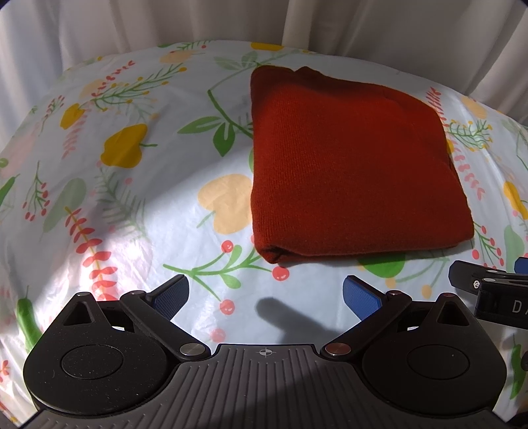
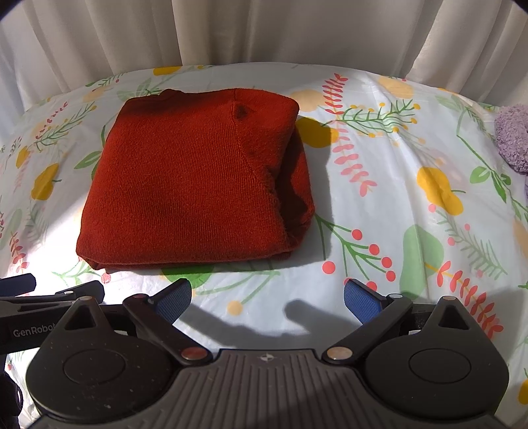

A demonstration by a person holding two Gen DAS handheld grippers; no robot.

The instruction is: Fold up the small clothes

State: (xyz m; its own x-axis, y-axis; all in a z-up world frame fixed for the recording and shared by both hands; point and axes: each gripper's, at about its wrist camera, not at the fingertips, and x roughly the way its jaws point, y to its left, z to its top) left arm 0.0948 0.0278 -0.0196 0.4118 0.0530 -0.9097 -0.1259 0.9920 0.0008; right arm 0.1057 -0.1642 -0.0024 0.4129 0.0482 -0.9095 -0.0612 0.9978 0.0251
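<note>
On floral tablecloth (image 1: 138,250): folded red sweater (image 1: 346,171), both grippers empty.

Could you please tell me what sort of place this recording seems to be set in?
Probably a home room, though I can't be sure: a floral tablecloth covers the table, white curtains hang behind it, and a folded red sweater lies there.

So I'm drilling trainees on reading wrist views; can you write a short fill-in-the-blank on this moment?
1. The rust-red knit sweater lies ____ on the floral tablecloth.
2. Both the left tool and the right tool have their fingers ____.
3. Neither tool ____ the sweater.
4. At the right wrist view's right edge sits a fuzzy ____ item.

Missing words: folded; open; touches; purple
</note>
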